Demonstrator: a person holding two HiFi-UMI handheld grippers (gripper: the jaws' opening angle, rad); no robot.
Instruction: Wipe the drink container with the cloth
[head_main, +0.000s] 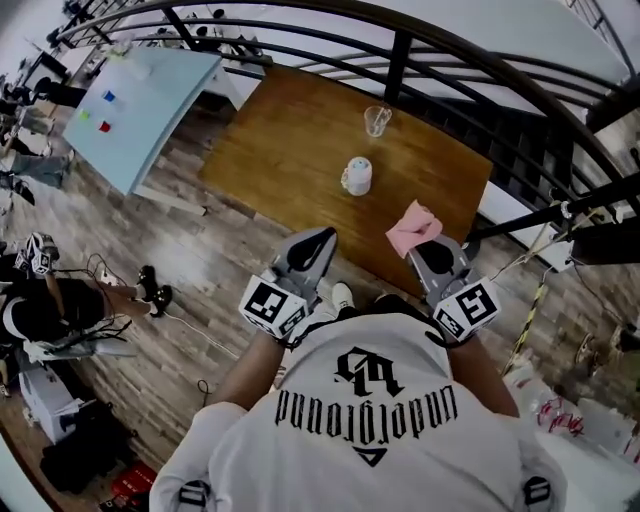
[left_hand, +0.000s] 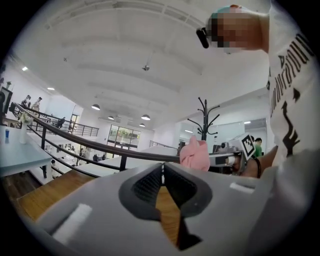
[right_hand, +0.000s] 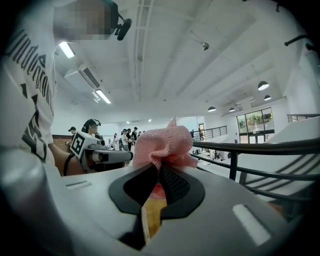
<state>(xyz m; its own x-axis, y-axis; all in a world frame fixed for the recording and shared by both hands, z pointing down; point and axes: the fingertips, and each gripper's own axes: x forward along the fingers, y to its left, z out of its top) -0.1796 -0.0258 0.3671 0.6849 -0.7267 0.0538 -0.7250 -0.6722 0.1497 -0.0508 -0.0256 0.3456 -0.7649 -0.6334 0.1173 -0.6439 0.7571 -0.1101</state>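
Pinching pink cloth (head_main: 413, 227): right gripper (head_main: 432, 248). Left gripper (head_main: 322, 240) pressed together, empty. White cup (head_main: 356, 176) up-frame, between both (left nearer).

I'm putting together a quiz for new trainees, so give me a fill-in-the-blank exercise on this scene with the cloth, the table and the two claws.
1. The right claw is shut on a cloth whose colour is ____.
2. The left claw is shut with ____ between its jaws.
3. On the table, the clear glass stands ____ from the person than the white drink container.
Missing words: pink; nothing; farther.
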